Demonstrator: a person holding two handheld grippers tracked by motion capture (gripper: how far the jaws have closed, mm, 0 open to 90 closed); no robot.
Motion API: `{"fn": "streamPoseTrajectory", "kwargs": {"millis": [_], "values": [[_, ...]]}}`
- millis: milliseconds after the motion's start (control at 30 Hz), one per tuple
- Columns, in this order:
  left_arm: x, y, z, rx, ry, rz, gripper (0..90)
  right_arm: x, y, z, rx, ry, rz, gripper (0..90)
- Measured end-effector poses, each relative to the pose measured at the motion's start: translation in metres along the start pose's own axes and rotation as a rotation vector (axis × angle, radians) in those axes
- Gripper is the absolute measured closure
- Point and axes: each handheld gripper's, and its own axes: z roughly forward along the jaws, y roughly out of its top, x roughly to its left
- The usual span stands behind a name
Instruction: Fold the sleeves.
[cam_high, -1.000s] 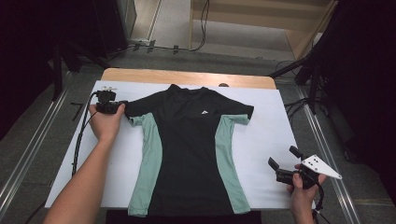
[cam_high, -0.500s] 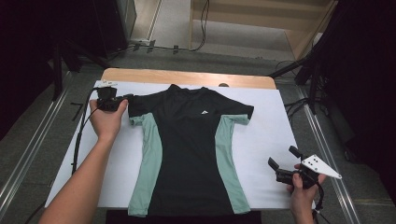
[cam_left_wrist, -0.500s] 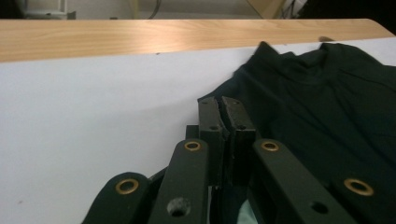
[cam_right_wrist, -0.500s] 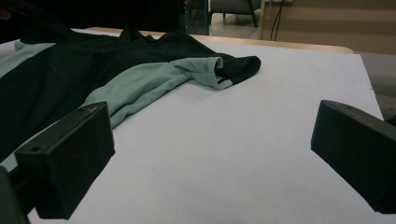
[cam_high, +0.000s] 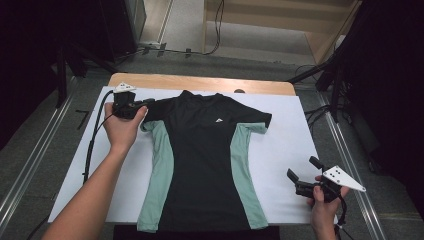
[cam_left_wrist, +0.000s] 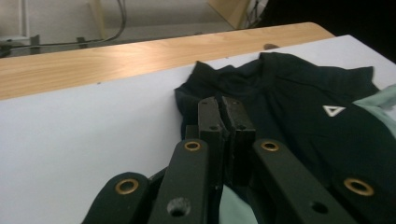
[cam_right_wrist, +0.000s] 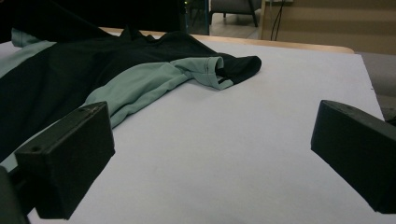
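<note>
Pinched the shirt (cam_high: 205, 160) sleeve (cam_left_wrist: 196, 100) with the left gripper (cam_left_wrist: 226, 108), lifting it to fold. Kept the right gripper (cam_high: 302, 176) spread, idle beside the shirt's hem. Probably needed carrying inward next.

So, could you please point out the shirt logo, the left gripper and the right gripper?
shirt logo (cam_high: 218, 120), high view, the white triangle on the chest.
left gripper (cam_left_wrist: 227, 116), left gripper view, between its closed jaw tips.
right gripper (cam_high: 303, 168), high view, between its open jaw tips.

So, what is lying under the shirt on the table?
The shirt lies flat on a white sheet, which covers most of the wooden table. Whether anything else lies beneath the shirt cannot be seen, because the fabric covers that area.
</note>
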Motion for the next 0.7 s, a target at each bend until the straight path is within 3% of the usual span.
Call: {"fn": "streamPoseTrajectory", "kwargs": {"millis": [700], "values": [[-0.045, 0.009, 0.011, 0.008, -0.100, 0.060, 87.2, -0.001, 0.000, 0.000, -0.003, 0.002, -0.001, 0.0]]}}
